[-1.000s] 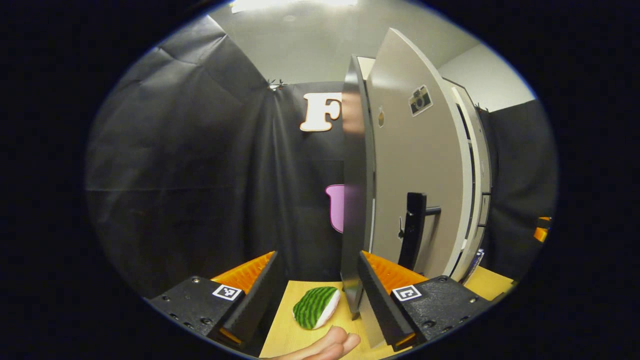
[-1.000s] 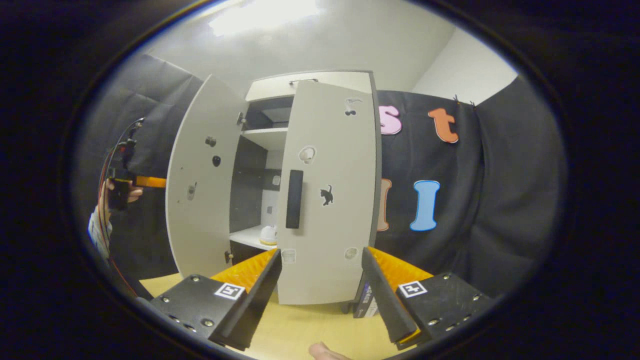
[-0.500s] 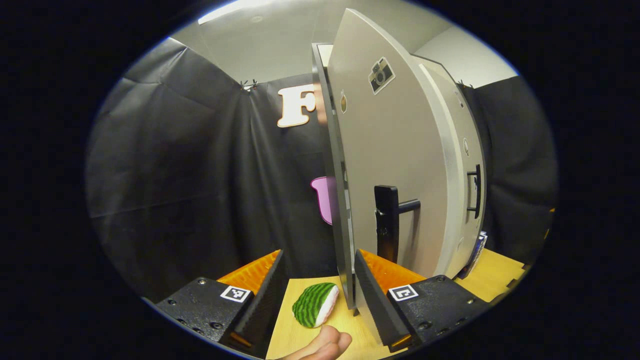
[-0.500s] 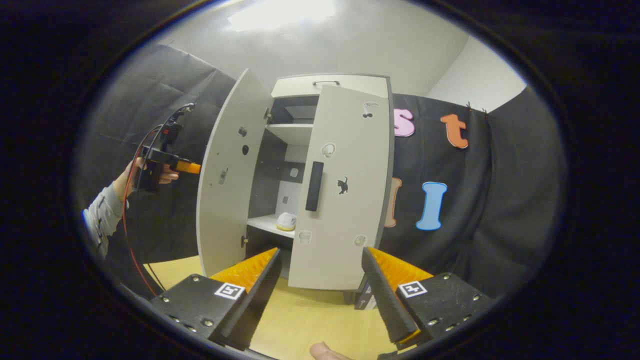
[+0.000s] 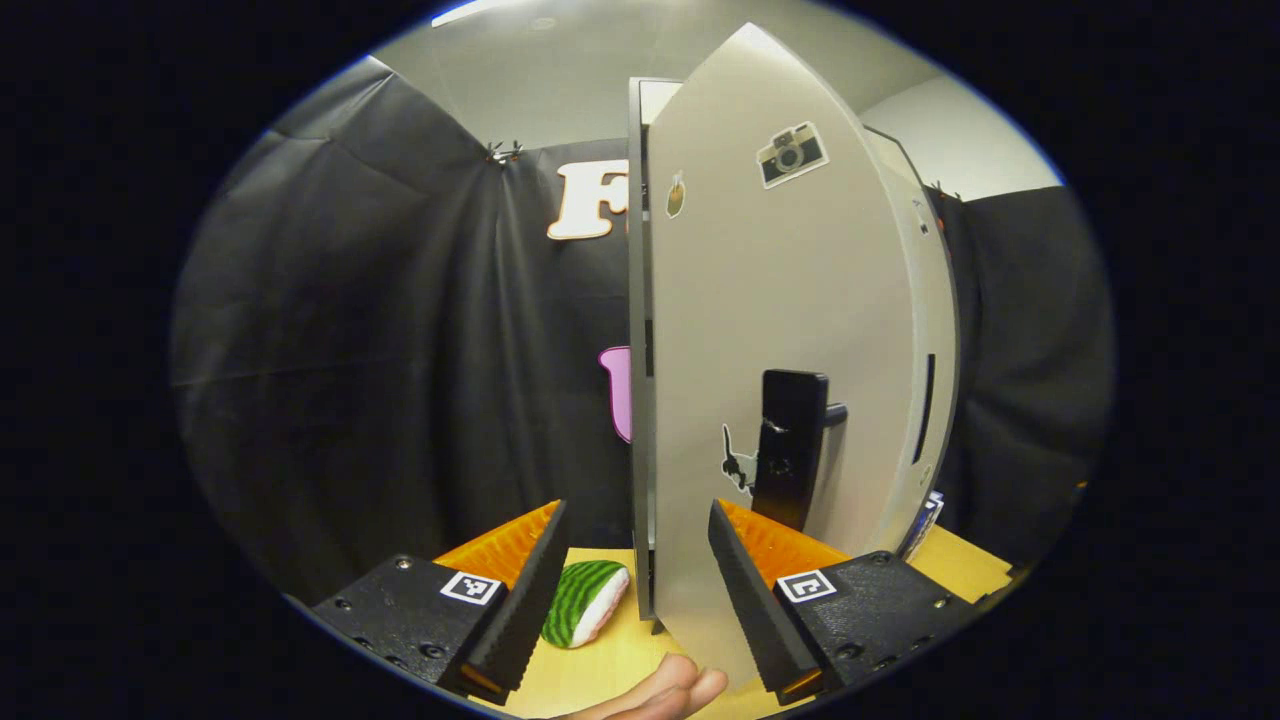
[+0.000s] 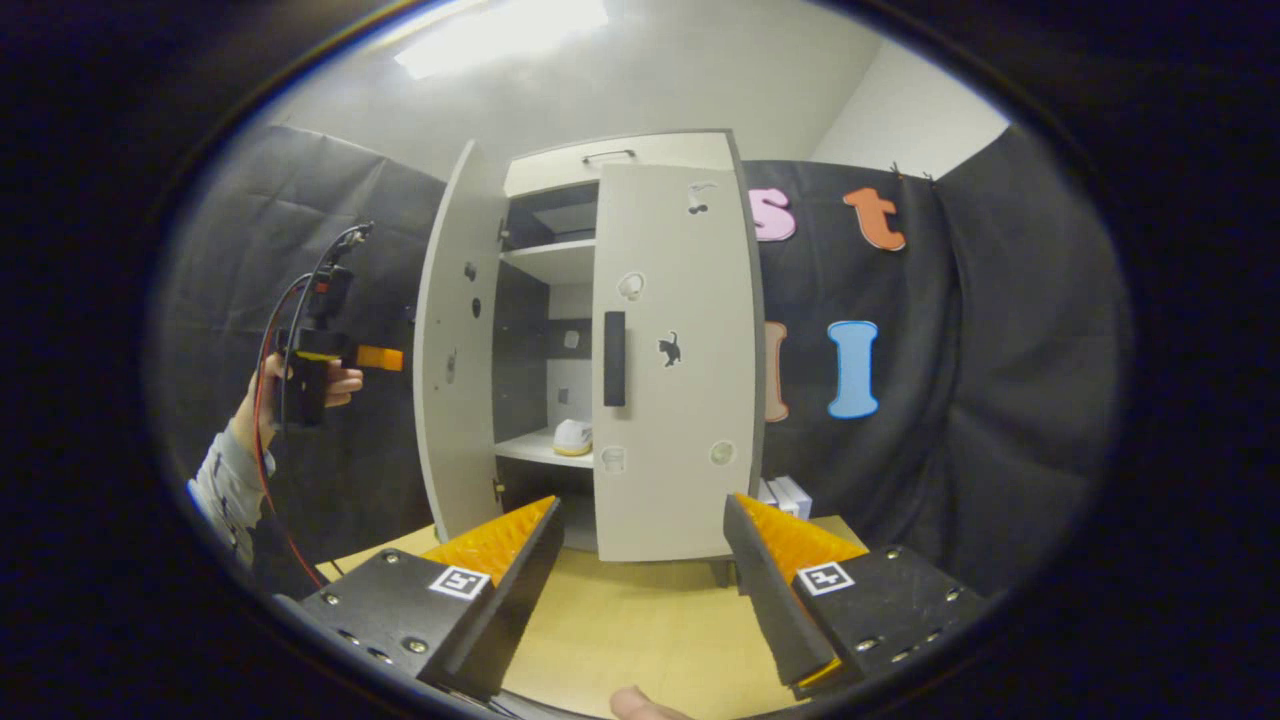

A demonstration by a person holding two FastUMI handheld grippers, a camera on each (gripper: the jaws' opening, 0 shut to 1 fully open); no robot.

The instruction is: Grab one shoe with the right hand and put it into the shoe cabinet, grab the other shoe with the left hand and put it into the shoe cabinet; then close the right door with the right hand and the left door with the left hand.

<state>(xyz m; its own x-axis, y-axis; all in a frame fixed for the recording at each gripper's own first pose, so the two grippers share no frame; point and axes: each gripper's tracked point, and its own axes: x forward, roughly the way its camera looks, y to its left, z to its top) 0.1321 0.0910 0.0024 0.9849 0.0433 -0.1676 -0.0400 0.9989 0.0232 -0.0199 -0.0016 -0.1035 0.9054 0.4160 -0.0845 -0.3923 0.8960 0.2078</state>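
Left gripper view puts its own left gripper (image 5: 632,570) at the bottom of the frame, fingers spread apart and holding nothing, with the leading edge of the left door (image 5: 770,330) standing between them. Just beyond the fingers, low in the frame, a green striped object (image 5: 583,603) lies on the tabletop (image 5: 610,665). The door fills the centre and right, seen nearly edge-on, with its dark handle (image 5: 790,450) at mid-height.

I judge the door a stiff, light panel that swings freely on its hinges; its smooth face would slip under a pinch. The better hold is a flat push on the outer face near the free edge, or the handle, and it needs a steady follow to stop it bouncing back.

Right gripper view looks from farther back, the right gripper (image 6: 640,570) open and empty at the bottom. It gives what the close view cannot: the whole shoe cabinet (image 6: 600,350), a shoe (image 6: 573,437) on the lower shelf in the middle of the frame, the right door (image 6: 675,360) shut or nearly so, the left one standing ajar, and a hand (image 6: 335,385) at centre left with the other gripper just beside that door's outer face.
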